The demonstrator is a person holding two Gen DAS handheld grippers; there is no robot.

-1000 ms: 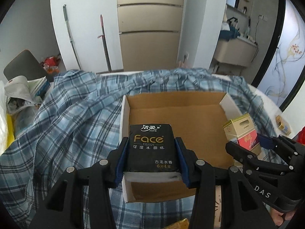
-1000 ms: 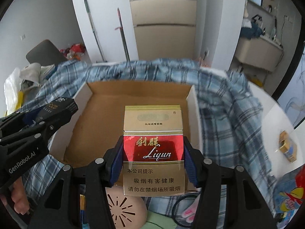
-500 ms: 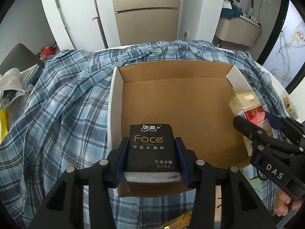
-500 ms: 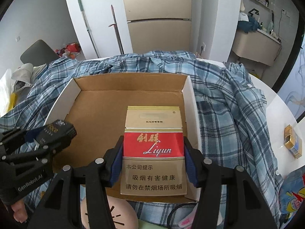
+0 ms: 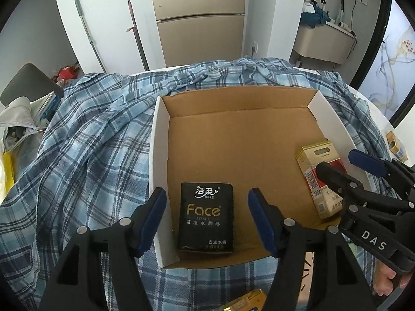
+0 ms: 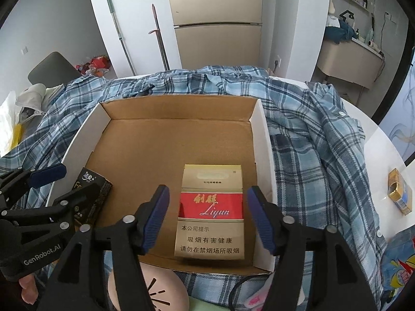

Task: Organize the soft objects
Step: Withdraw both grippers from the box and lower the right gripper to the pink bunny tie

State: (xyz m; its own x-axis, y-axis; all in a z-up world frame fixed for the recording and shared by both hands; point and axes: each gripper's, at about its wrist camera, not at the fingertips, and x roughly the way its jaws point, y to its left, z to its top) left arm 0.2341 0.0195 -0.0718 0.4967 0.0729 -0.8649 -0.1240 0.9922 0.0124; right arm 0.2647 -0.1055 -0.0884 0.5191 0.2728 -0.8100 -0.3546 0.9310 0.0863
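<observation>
While its blue-padded jaws stand wide apart, the left gripper (image 5: 207,216) hovers over a black Face tissue pack (image 5: 206,217), which lies flat on the floor of the cardboard box (image 5: 241,140) near the front-left corner, touched by neither pad. From the left wrist view, the box sits on a blue plaid shirt (image 5: 85,150), and the right gripper (image 5: 360,181) reaches in from the right beside a red-and-gold cigarette pack (image 5: 315,165).

Seen from the right wrist, the right gripper (image 6: 207,217) is likewise spread open, gripping nothing; the cigarette pack (image 6: 211,212) rests on the box (image 6: 176,140) floor near the front-right corner, clear of both pads. At left, the left gripper (image 6: 55,184) partly hides the tissue pack (image 6: 90,181). A small gold box (image 6: 399,194) lies on the white table (image 6: 381,155).
</observation>
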